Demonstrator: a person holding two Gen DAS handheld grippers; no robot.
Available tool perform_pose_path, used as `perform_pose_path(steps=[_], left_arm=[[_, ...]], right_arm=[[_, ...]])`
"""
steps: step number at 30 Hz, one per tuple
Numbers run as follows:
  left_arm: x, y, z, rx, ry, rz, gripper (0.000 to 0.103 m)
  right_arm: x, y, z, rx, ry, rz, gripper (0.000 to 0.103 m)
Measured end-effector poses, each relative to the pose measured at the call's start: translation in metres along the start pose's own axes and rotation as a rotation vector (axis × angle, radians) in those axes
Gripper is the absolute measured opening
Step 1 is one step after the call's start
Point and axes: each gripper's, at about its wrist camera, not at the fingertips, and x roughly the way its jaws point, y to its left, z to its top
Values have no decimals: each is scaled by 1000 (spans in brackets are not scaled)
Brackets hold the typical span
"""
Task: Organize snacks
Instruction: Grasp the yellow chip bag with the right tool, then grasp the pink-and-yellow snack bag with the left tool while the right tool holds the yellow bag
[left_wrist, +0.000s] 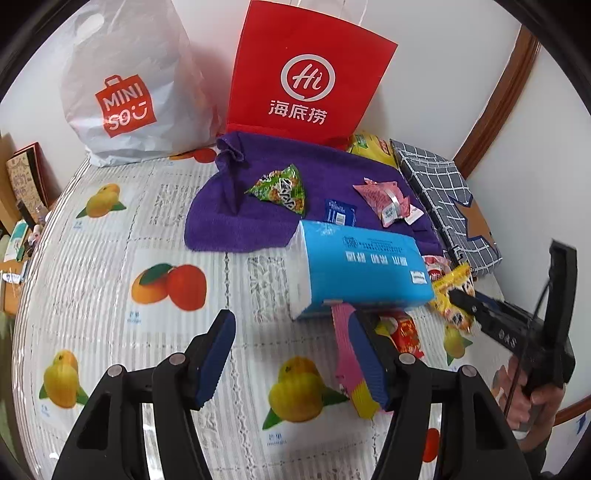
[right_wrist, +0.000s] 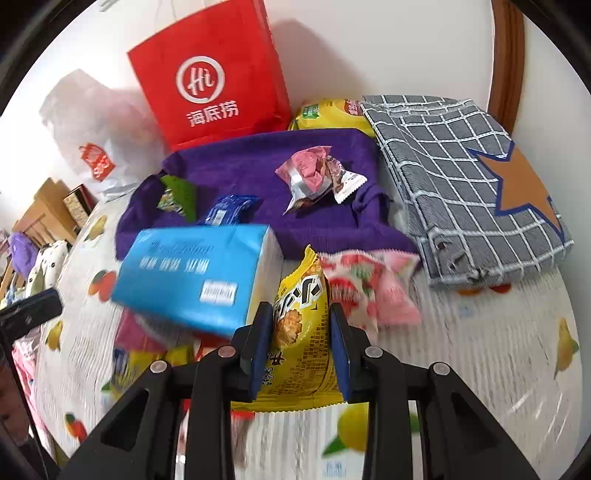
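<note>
Fruit-print white tablecloth (left_wrist: 110, 236) backed by a white wall, red paper bag (left_wrist: 306, 70) behind a purple towel (left_wrist: 258, 221). Right gripper (right_wrist: 301, 349) pinches a yellow crinkly snack packet (right_wrist: 303, 332), just right of the blue tissue pack (right_wrist: 192, 273). Left gripper (left_wrist: 291, 358) gapes, nothing between its pads, pink-yellow wrapper (left_wrist: 349, 365) lying by its right finger.

Blurring across the right wrist view: blue tissue pack (right_wrist: 192, 275), its print unreadable, and pink-and-white snack bag (right_wrist: 369, 291) smearing at the edges. Hiding most of the yellow chip bag (right_wrist: 332, 110) behind the purple towel (right_wrist: 258, 162) at twelve o'clock. Cutting off the red paper bag (left_wrist: 306, 70) at the top edge. Covering part of the pink strip (left_wrist: 345, 347) under the tissue pack.
</note>
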Motion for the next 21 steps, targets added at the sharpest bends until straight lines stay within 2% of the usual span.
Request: perform_pose_path(steps=[9, 11, 21], left_arm=[[-11, -12, -22, 9, 0, 10, 62], [-12, -15, -25, 12, 2, 12, 62], [2, -31, -29, 31, 30, 8, 62]], right_arm=[[-5, -5, -58, -60, 53, -6, 32], [-9, -5, -64, -72, 38, -19, 38], [11, -5, -75, -76, 60, -34, 44]])
